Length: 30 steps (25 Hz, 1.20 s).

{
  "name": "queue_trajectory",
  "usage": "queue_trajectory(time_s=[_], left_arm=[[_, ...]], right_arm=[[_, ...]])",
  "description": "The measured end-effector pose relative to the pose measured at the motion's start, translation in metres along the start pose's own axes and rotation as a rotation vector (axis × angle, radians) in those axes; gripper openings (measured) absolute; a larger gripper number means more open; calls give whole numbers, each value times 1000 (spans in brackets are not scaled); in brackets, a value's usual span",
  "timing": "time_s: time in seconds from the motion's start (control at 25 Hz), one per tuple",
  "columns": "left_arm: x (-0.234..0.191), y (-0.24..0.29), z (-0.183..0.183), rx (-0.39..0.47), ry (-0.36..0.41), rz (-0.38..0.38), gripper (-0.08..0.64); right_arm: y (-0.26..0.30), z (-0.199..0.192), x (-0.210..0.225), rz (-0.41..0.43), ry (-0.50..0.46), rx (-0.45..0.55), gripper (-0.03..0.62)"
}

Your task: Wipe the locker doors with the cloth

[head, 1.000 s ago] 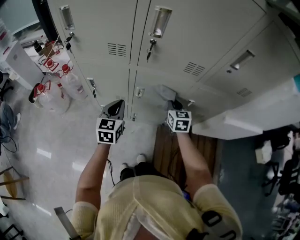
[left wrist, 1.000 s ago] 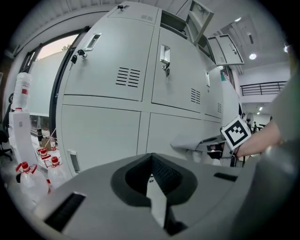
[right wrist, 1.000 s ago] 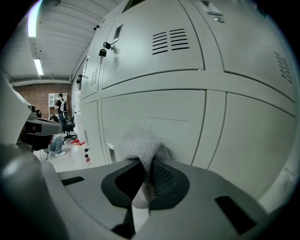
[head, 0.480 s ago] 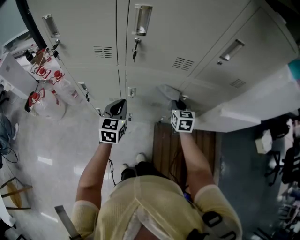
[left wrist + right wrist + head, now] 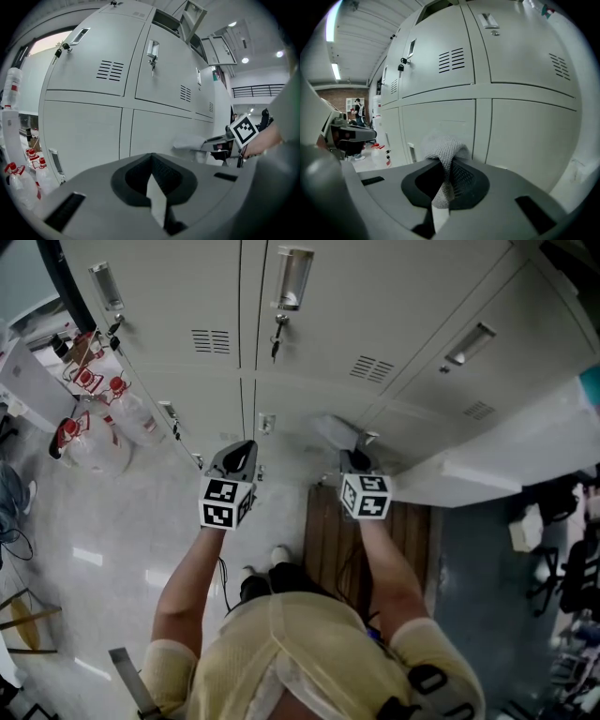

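My right gripper [image 5: 352, 461] has its fingers clenched on the grey knitted cloth [image 5: 335, 430]. In the right gripper view the cloth [image 5: 446, 151] bunches up out of the fingers and sits against a lower locker door [image 5: 440, 124], just left of the vertical seam between two doors. From the head view it lies on the bottom row of the locker doors [image 5: 300, 399], below the vents and the key [image 5: 277, 334] hanging in an upper lock. My left gripper [image 5: 234, 457] is beside the right one and points at the same bottom row; its fingers are pressed together with nothing between them, and I cannot tell whether it touches the door. Red-capped bottles [image 5: 89, 432] stand on the floor to the left; a wooden board [image 5: 398, 535] lies under my right arm.
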State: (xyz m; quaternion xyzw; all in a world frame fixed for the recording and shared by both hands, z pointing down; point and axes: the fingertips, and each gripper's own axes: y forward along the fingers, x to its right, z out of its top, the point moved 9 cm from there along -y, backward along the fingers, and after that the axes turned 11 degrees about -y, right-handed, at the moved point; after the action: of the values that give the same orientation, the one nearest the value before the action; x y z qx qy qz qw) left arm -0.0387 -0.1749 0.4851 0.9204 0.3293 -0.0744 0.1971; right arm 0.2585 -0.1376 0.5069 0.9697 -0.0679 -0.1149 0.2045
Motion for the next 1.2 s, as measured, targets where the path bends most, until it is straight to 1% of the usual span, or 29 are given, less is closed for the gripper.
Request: queue_trajectory(time_s=[0.16,0.44,0.72,0.96,1.08,1.2], left_arm=[[-13,-10,-10,-3,-17,45,2],[-41,-39,-30,-14,-49,147,2],[-70,-70,-47,-18,-70,263,2],[-84,-83,-54,-20,-91,328,2],[-86,-84,-56,-25,-104,338,2],[-86,-81,-57,-31,-114,334,2]], right_arm=[[9,-1,-34,102,-24,4,14],[44,-2,-93,269,-64,-21,14],[80,7,-138,377,-93,-36,14],[105,13,-153,409,-134,-58,14],[117,16,-150,393,-137,-70,14],[125,17,-139,357,-137,-89,14]])
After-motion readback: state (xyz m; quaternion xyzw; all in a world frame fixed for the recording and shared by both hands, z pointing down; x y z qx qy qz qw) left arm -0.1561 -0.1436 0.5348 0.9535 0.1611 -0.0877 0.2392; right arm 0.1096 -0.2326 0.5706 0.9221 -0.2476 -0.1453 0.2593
